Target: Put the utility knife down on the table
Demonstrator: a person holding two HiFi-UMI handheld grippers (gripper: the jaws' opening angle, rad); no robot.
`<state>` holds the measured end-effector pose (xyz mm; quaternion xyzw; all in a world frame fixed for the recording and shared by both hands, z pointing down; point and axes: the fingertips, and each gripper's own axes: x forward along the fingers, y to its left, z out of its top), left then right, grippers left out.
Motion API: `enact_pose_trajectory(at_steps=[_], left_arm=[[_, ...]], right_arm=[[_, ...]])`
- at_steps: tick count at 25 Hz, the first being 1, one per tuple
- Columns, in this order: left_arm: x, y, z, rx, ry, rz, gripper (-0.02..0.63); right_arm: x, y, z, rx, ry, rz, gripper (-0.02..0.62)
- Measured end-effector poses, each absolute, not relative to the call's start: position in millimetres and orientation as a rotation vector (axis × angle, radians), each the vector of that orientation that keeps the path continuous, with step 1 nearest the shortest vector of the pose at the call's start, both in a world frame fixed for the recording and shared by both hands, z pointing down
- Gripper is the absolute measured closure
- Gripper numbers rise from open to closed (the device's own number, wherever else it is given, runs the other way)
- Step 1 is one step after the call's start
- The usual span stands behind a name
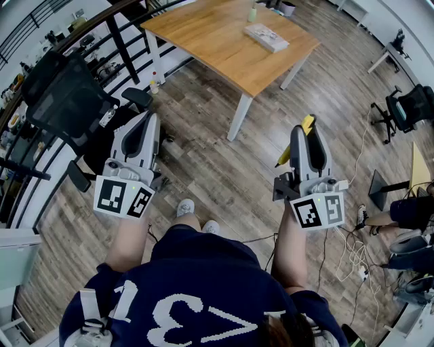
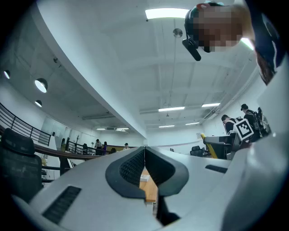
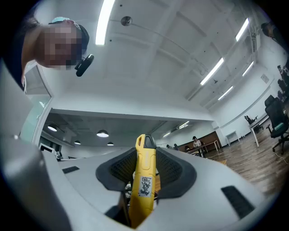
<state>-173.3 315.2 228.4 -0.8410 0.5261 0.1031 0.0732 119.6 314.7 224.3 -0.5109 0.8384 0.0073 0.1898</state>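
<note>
A yellow utility knife (image 3: pixel 143 180) stands clamped between the dark pads of my right gripper (image 3: pixel 145 155), its black-tipped end sticking out past the jaws. In the head view the knife (image 1: pixel 296 141) pokes out ahead of the right gripper (image 1: pixel 307 129), held in the air over the wooden floor, short of the wooden table (image 1: pixel 203 30). My left gripper (image 1: pixel 150 116) hangs at the left, level with the right one. Its pads meet with nothing between them (image 2: pixel 144 158).
A white flat box (image 1: pixel 266 37) and a small bottle (image 1: pixel 252 13) lie on the table's far part. A black office chair (image 1: pixel 64 101) stands left, close to the left gripper. More chairs, cables and a seated person (image 1: pixel 407 210) are at the right.
</note>
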Motion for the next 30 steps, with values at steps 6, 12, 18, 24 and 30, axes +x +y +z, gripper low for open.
enact_pose_trajectory(at_steps=[6,12,18,24,30], left_arm=[[-156.9,331.7,231.7,-2.526,1.569,0.291,0.591],[-153.2,327.1,231.7,-2.528,1.565,0.245,0.591],[-154.1,286.2,242.9,-2.555,1.586,0.23,0.591],[-156.4,209.3,247.8,-2.607,1.544,0.253,0.591],[-169.6,108.8,244.4,-2.644,1.497,0.264,0.591]], right_arm=[[130.1,331.8,224.4,-1.44,2.352,0.032,0.451],[132.8,328.8,218.0,-1.448,2.341,0.04,0.45],[133.7,293.9,227.2,-1.454,2.345,-0.003,0.449],[127.8,227.6,230.3,-1.531,2.354,-0.004,0.449],[114.2,141.2,218.7,-1.57,2.332,0.009,0.449]])
